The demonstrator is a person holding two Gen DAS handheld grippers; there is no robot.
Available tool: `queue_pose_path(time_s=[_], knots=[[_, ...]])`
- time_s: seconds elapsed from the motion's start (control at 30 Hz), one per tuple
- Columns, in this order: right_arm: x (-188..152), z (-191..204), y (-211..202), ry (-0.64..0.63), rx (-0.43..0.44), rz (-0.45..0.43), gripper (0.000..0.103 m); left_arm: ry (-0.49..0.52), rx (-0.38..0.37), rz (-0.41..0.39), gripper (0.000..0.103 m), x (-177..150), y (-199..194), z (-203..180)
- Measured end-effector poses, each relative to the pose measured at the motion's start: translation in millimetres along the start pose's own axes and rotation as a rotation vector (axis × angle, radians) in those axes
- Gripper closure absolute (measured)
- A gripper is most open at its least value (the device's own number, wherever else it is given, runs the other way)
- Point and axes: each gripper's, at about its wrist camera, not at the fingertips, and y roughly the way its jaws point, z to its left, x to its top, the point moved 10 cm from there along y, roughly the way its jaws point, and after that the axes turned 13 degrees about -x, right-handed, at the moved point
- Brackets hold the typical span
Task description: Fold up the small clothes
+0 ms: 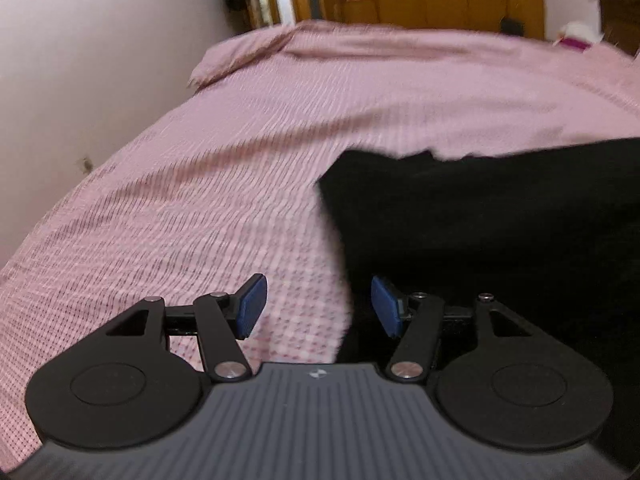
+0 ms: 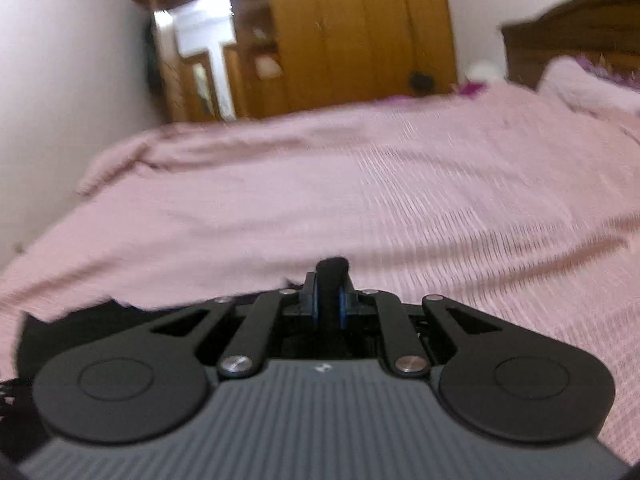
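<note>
A black garment (image 1: 500,216) lies on the pink bedspread (image 1: 224,184), filling the right side of the left wrist view. My left gripper (image 1: 318,306) is open just above the bed at the garment's left edge; its right finger is over the black cloth, its left finger over the bedspread. In the right wrist view my right gripper (image 2: 331,300) is shut on a fold of the black garment (image 2: 331,276) that sticks up between the blue pads. More of the garment (image 2: 100,324) trails off to the lower left under the gripper.
The bed (image 2: 400,200) stretches ahead, with a wall on the left (image 1: 80,60). A wooden wardrobe (image 2: 360,32) and an open doorway stand beyond it. A dark headboard (image 2: 580,32) and pillow (image 2: 580,88) are at the right.
</note>
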Motion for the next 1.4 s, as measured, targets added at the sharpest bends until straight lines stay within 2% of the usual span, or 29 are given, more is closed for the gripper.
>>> queue_pose_path(time_s=[0.1, 0.17, 0.27, 0.37, 0.47, 0.53, 0.57, 0.63, 0.7, 0.8, 0.87, 0.93, 1.03, 1.2, 1.33, 1.4], knots=[[-36, -2, 37, -0.04, -0.04, 0.136, 0.09, -0.011, 0.074, 0.057, 0.039, -11, 13, 19], [-57, -3, 54, -0.054, -0.056, 0.197, 0.087, -0.043, 0.057, 0.056, 0.039, -12, 11, 25], [-61, -8, 48, -0.014, -0.051, 0.173, 0.081, -0.084, 0.007, -0.012, 0.039, 1, -12, 25], [-50, -10, 36, 0.005, -0.047, 0.182, 0.08, -0.072, -0.077, -0.097, 0.039, 23, -36, 10], [-30, -15, 12, 0.011, -0.047, 0.114, 0.08, -0.034, -0.174, -0.171, 0.041, 45, -46, -14], [-23, -16, -5, 0.013, -0.029, 0.081, 0.079, 0.006, -0.24, -0.183, 0.048, 52, -38, -33], [-22, -15, -12, 0.014, -0.01, 0.073, 0.079, 0.021, -0.264, -0.177, 0.053, 53, -31, -40], [-25, -7, -23, -0.001, 0.054, 0.077, 0.079, 0.034, -0.298, -0.142, 0.056, 53, -9, -51], [-36, 4, -22, -0.041, 0.105, 0.106, 0.08, 0.035, -0.263, -0.099, 0.059, 50, 21, -49], [-63, 12, -4, -0.113, 0.083, 0.168, 0.081, 0.026, -0.122, -0.004, 0.058, 37, 75, -26], [-86, 15, 15, -0.143, 0.066, 0.213, 0.083, 0.025, -0.109, -0.026, 0.057, 36, 93, -16], [-93, 15, 17, -0.129, 0.069, 0.156, 0.084, 0.034, -0.097, -0.019, 0.057, 39, 98, -14], [-93, 18, 14, -0.141, 0.046, 0.137, 0.084, 0.075, -0.073, -0.028, 0.056, 40, 103, -17], [-91, 11, 12, -0.09, 0.078, 0.162, 0.084, 0.095, -0.07, -0.021, 0.056, 43, 99, -17], [-85, 0, -2, -0.033, 0.088, 0.183, 0.083, 0.087, -0.098, -0.014, 0.054, 43, 63, -20], [-83, -7, -15, -0.005, 0.091, 0.183, 0.082, 0.074, -0.121, -0.023, 0.05, 42, 43, -17]])
